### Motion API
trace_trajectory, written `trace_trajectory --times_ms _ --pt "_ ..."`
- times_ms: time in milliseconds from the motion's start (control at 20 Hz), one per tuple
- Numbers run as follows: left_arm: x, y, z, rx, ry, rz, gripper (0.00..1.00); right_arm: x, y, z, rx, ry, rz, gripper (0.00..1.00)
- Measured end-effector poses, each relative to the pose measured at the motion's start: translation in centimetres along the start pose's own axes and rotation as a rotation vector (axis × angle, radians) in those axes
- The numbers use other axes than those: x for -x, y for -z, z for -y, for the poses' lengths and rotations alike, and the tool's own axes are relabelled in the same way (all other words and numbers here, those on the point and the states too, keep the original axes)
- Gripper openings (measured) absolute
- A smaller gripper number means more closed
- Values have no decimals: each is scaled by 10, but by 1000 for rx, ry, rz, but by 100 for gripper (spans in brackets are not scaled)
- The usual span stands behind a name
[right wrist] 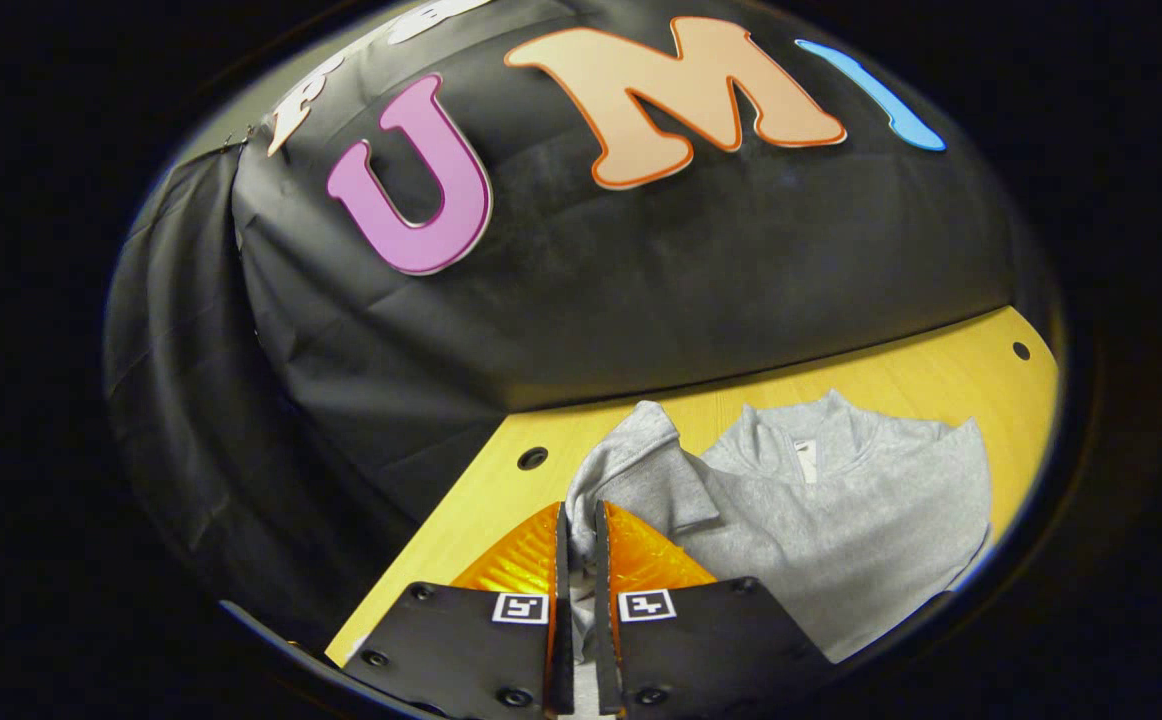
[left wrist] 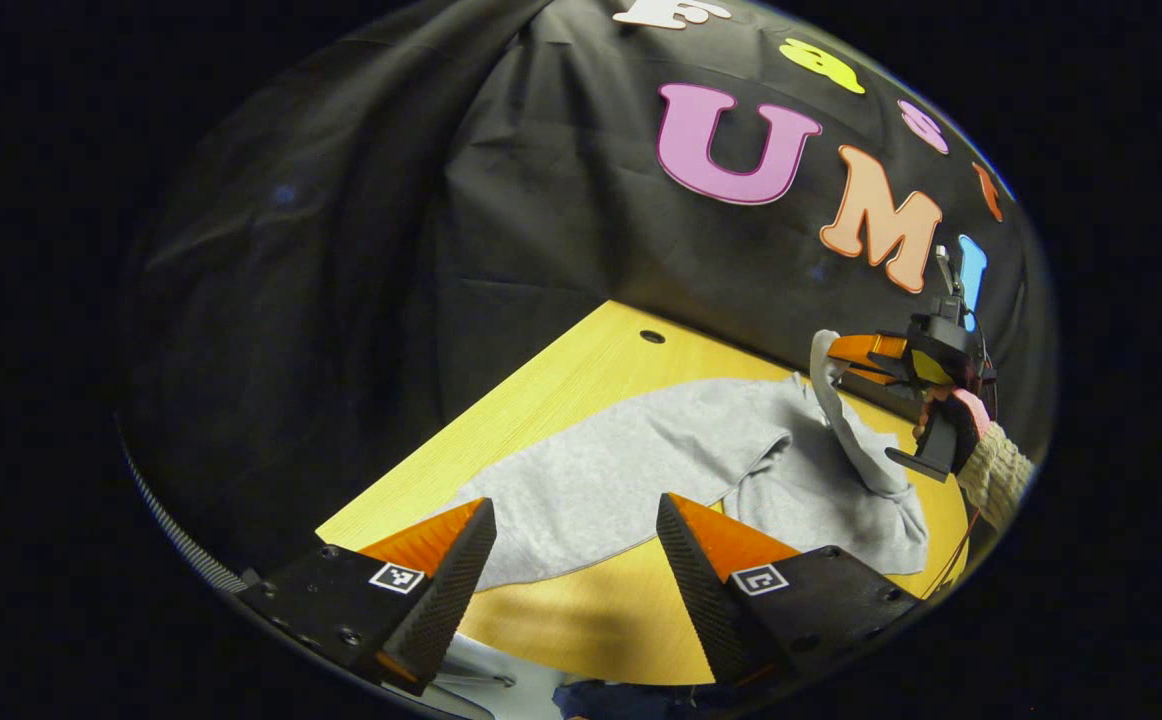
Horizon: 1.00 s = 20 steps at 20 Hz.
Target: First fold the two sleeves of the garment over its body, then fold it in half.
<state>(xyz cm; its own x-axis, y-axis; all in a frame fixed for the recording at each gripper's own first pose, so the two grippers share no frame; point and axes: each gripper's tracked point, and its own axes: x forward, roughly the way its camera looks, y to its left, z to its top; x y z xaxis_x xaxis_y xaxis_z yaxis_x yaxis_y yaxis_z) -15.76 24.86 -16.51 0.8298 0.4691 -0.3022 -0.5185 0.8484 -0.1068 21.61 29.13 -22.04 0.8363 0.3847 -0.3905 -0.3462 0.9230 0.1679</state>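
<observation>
The grey fleece sweatshirt (right wrist: 841, 500) lay spread on the yellow wooden table (right wrist: 941, 380), just ahead of my fingers. My right gripper (right wrist: 578, 560) had its fingers pressed together on one grey sleeve (right wrist: 631, 470), which rose lifted between them, clear of the body. My left gripper (left wrist: 576, 545) hung above the hem with its fingers spread wide apart, holding nothing. Beyond stood the black cloth wall (left wrist: 501, 220).

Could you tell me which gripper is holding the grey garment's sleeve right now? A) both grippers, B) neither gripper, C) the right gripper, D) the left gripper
C: the right gripper is shut on the sleeve, lifting it, while the left gripper hangs open above the table.
</observation>
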Motion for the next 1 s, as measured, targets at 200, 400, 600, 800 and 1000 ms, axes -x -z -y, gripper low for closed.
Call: trace_trajectory --times_ms 200,400,600,800,1000 --pt "-5 23 -15 7 -11 -54 95 -15 29 -3 24 16 -85 15" --pt "-17 35 -23 14 -26 -86 95 -18 37 -10 12 -33 -93 35" --pt "-31 47 -35 32 -52 -125 95 -12 41 -16 67 -44 -101 95" --pt "-41 58 -48 14 -100 -176 95 8 34 -13 153 -18 -58 98" --pt "-42 71 -55 -16 -132 -209 95 31 22 -16 212 -29 -25 94"
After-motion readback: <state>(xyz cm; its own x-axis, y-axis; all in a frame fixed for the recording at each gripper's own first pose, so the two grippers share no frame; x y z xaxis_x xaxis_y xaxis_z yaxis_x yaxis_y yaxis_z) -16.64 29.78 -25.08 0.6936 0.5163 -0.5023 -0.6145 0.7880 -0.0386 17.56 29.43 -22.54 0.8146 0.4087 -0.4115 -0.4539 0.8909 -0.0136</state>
